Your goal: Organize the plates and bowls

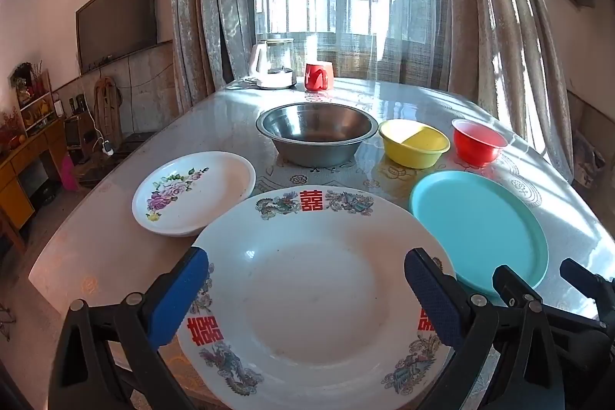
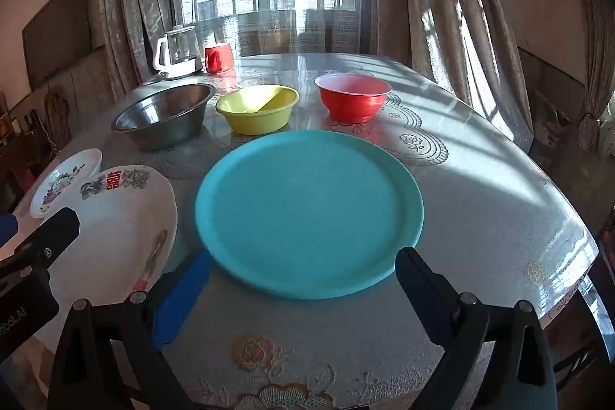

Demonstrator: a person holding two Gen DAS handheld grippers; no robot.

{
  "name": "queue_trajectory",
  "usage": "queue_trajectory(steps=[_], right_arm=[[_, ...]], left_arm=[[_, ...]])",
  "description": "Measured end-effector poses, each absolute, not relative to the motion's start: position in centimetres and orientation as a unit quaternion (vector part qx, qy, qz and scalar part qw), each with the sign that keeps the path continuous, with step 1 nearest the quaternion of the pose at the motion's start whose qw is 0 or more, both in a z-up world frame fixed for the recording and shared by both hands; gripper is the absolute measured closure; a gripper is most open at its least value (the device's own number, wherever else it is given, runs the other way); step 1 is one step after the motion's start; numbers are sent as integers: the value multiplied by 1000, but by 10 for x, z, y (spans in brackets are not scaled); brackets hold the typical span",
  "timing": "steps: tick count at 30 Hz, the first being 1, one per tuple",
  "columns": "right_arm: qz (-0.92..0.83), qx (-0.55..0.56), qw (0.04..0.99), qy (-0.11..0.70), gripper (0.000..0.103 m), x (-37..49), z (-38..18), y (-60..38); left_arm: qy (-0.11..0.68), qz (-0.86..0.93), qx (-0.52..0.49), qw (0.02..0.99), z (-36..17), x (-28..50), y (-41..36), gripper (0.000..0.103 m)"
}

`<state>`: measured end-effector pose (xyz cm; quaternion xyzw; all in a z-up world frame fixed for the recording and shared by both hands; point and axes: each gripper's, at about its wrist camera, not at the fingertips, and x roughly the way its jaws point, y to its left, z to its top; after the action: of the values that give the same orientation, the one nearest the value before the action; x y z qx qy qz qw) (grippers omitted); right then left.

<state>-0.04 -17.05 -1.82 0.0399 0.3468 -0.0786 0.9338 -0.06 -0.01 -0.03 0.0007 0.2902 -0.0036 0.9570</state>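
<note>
A large white plate with red characters lies at the table's near edge. My left gripper is open above it, one finger over each side. A flowered white plate lies to its left. A teal plate lies to the right. My right gripper is open just before its near rim, apart from it. Behind stand a steel bowl, a yellow bowl and a red bowl.
A kettle and a red cup stand at the table's far end by the curtained window. The table has a glossy patterned cover. The right gripper shows at the left wrist view's lower right.
</note>
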Motion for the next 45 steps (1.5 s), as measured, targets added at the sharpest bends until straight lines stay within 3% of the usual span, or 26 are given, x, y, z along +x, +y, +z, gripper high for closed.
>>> queue_trajectory(steps=[45], right_arm=[[-51,79,934,344,4,-2,-13,-169]], left_arm=[[300,0,11,954,4,-4,2,0]])
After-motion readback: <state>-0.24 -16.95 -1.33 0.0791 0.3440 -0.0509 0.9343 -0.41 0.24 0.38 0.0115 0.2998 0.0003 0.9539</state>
